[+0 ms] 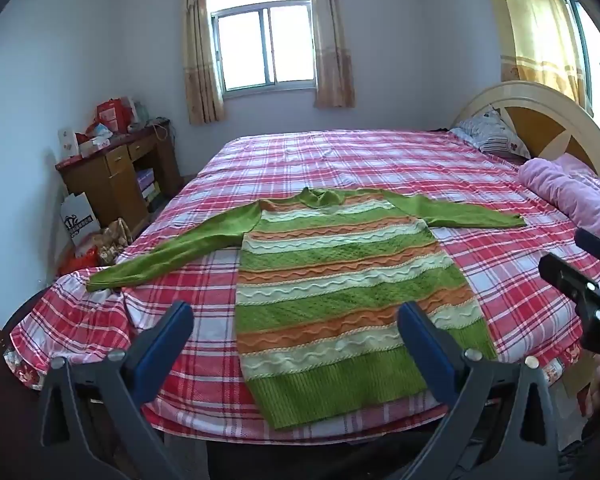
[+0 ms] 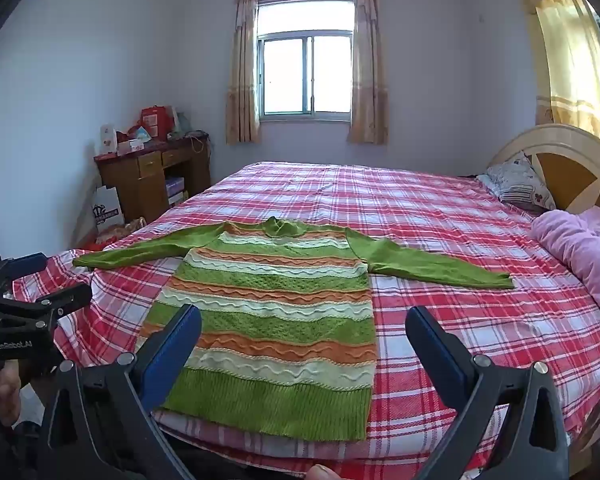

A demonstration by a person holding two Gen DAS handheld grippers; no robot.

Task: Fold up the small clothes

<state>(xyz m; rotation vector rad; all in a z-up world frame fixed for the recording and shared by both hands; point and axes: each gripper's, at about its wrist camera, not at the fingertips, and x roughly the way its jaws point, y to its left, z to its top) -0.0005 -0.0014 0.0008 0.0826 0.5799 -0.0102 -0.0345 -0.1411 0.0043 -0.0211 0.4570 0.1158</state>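
On the plaid bed (image 1: 340,152), a striped sweater (image 1: 340,288) lies flat; my left gripper (image 1: 296,332) and right gripper (image 2: 304,336) hover released, empty.

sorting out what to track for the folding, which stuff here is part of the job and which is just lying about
Part of the job:
- striped sweater, spread flat, sleeves out
- bed it lies on
- left gripper, open
- right gripper, open

Just lying about:
- pink blanket
- pillow
- wooden desk with boxes on top
- white paper bag
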